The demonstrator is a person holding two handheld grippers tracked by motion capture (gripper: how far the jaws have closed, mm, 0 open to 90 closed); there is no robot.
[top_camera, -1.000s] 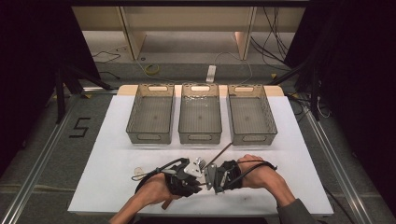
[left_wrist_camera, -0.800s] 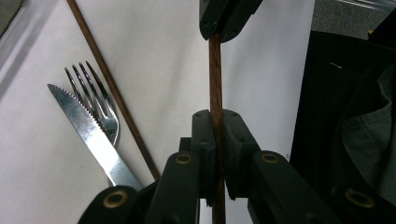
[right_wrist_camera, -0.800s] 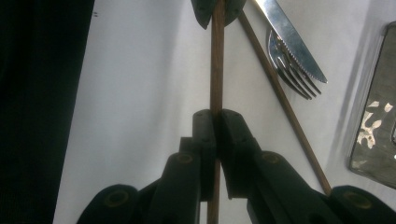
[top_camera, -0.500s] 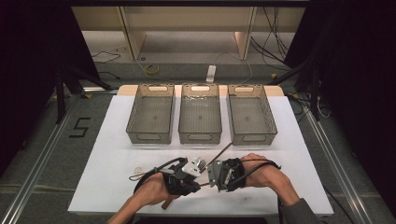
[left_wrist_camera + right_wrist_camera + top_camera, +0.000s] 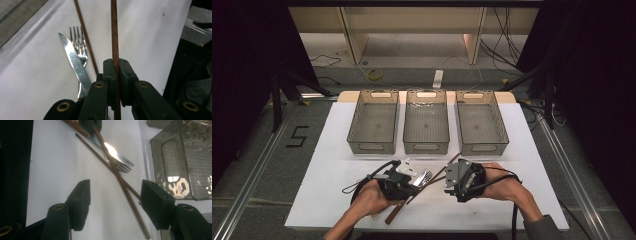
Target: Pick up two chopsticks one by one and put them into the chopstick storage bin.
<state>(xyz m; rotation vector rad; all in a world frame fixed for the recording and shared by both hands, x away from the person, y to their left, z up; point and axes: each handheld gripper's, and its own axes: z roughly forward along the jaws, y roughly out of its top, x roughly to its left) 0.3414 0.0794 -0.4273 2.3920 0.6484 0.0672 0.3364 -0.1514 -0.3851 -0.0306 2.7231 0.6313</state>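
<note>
Clearly the chopstick (image 5: 114,37) is light, stiff, thin and smooth, apt to swivel or slip, so a pinch near mid-length would hold it steadier. The left gripper (image 5: 115,68) is pressed tight on it, lifting it over the desk (image 5: 337,200) beside the knife (image 5: 75,60), fork (image 5: 79,41) and second chopstick (image 5: 85,37). The right gripper (image 5: 113,202) has just been opening; its jaws stand spread, touching nothing.

Only readable mark: black "5" (image 5: 298,136) on floor left of table (image 5: 337,165).
</note>
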